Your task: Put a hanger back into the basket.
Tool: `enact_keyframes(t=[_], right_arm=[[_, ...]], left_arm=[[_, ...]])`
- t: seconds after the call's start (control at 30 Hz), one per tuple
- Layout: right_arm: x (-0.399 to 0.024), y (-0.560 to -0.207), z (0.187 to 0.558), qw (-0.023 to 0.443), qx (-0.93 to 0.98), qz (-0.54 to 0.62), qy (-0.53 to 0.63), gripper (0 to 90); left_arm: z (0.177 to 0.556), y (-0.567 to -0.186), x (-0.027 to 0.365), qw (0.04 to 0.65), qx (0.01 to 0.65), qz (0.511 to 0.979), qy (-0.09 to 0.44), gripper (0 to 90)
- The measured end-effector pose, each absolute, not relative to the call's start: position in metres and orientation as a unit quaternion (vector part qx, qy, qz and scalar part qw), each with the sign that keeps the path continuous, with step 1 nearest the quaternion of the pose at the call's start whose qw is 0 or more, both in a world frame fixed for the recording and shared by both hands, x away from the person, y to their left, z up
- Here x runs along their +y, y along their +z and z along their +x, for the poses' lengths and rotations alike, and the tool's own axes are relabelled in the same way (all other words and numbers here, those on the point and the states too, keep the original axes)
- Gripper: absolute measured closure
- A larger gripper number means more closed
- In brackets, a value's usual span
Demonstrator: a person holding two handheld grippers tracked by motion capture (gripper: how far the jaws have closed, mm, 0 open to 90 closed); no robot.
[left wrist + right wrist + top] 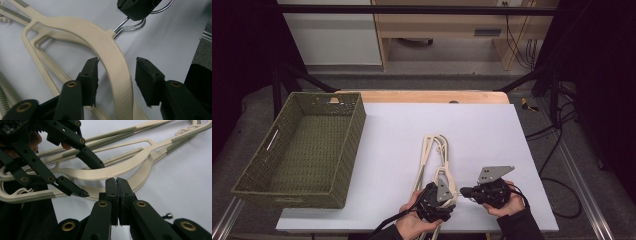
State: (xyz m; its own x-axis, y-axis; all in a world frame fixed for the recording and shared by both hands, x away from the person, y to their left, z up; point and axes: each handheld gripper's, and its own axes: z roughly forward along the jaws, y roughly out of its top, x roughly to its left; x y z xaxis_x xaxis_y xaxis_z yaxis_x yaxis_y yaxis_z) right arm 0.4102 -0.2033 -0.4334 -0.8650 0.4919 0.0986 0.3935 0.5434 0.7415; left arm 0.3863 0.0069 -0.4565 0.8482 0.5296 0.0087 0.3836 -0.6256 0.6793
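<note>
My right gripper (117,181) is clamped on the wire hook (130,25) of the cream hangers (435,155), stacked near the table (492,130) front edge. My left gripper (116,75) straddles the top hanger's shoulder, pads not yet touching. I should centre the arm, then squeeze squarely to avoid slipping.

The hangers (115,57) are cream plastic, bumpy on top, with shiny metal hooks (130,26). The green basket (307,150) is woven and rough.
</note>
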Motion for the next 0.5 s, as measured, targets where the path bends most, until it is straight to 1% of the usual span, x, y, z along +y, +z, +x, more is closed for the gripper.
enact_keyframes(t=[0.17,0.37,0.4,0.47,0.5], right_arm=[[-0.202,-0.431,0.409,0.061,0.878,0.253,0.403,89.0],[-0.2,-0.429,0.407,0.064,0.876,0.258,0.401,87.7],[-0.201,-0.429,0.407,0.065,0.876,0.254,0.405,85.9],[-0.202,-0.424,0.405,0.071,0.868,0.254,0.42,78.2],[-0.203,-0.422,0.404,0.077,0.865,0.254,0.427,77.2]], left_arm=[[0.387,-0.459,0.006,0.341,0.262,0.897,0.099,68.0],[0.385,-0.457,0.008,0.342,0.276,0.892,0.104,71.0],[0.385,-0.456,0.009,0.344,0.281,0.89,0.107,71.3],[0.385,-0.455,0.011,0.338,0.283,0.891,0.11,71.8],[0.385,-0.454,0.012,0.339,0.287,0.889,0.112,72.0]])
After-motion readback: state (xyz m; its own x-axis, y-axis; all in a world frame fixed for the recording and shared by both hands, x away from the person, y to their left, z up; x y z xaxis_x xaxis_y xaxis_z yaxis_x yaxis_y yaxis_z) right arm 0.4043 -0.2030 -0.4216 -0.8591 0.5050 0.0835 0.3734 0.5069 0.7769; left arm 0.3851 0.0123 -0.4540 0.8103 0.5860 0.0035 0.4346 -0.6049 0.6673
